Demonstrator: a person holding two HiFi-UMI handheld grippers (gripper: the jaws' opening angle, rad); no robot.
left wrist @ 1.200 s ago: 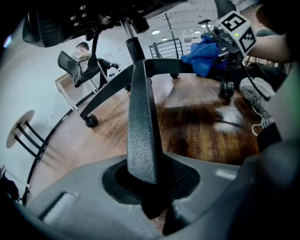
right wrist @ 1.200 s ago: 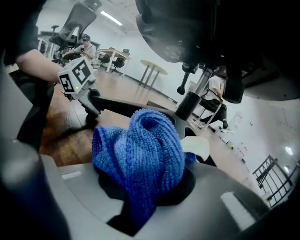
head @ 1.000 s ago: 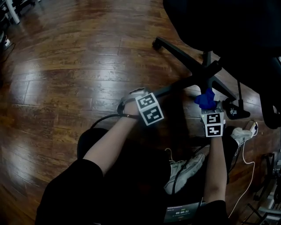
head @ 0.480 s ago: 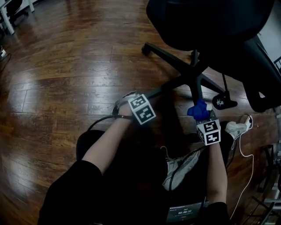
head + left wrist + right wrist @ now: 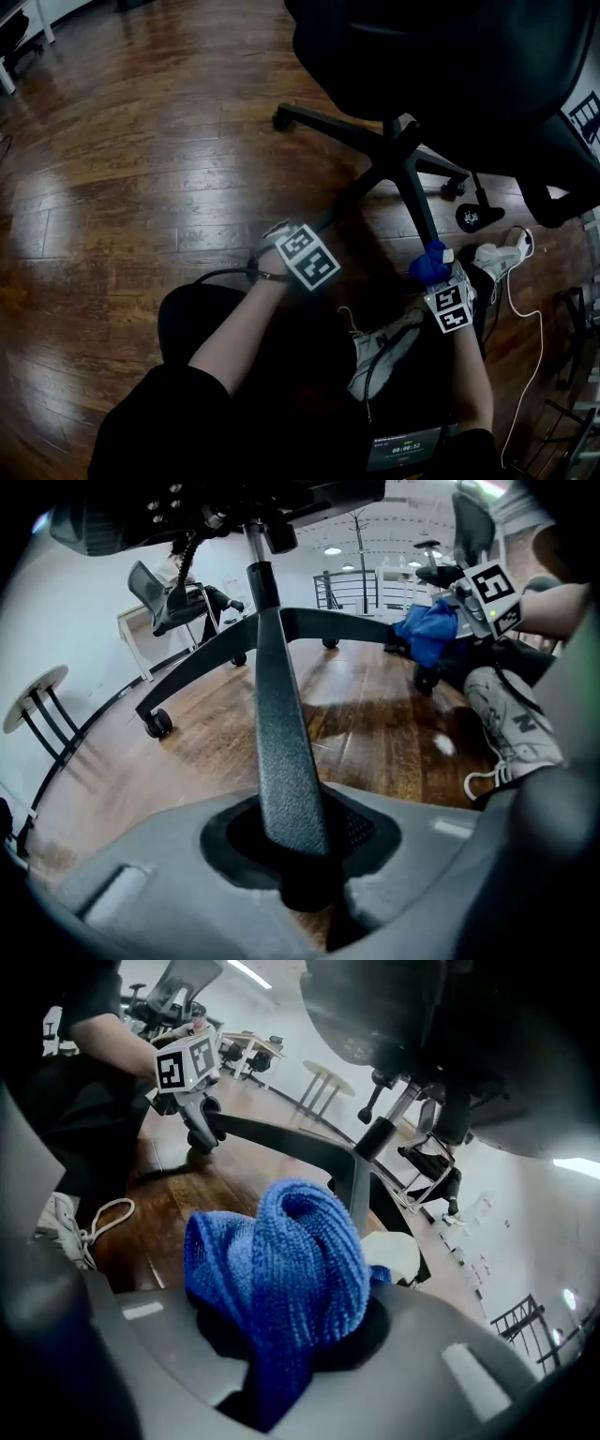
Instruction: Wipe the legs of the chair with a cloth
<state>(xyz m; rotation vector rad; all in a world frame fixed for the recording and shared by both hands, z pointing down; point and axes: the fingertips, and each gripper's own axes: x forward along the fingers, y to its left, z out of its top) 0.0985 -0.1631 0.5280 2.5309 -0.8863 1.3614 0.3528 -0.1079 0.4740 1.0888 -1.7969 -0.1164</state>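
The black office chair's star base stands on the wood floor under its seat. My left gripper has one leg lying between its jaws, near that leg's outer end. These jaws still hold the leg while they are opening. A bunched blue cloth is in my right gripper, which is shut on it. That cloth sits at the near leg's outer end, close to my shoe.
My white shoes rest on the floor by the right gripper, and a white cable trails beside them. A castor ends the far left leg. Other chairs and a small round table stand further off.
The right gripper has drawn the cloth from near the hub outward along the near leg, toward me. The left gripper has shifted a little while staying on its leg.
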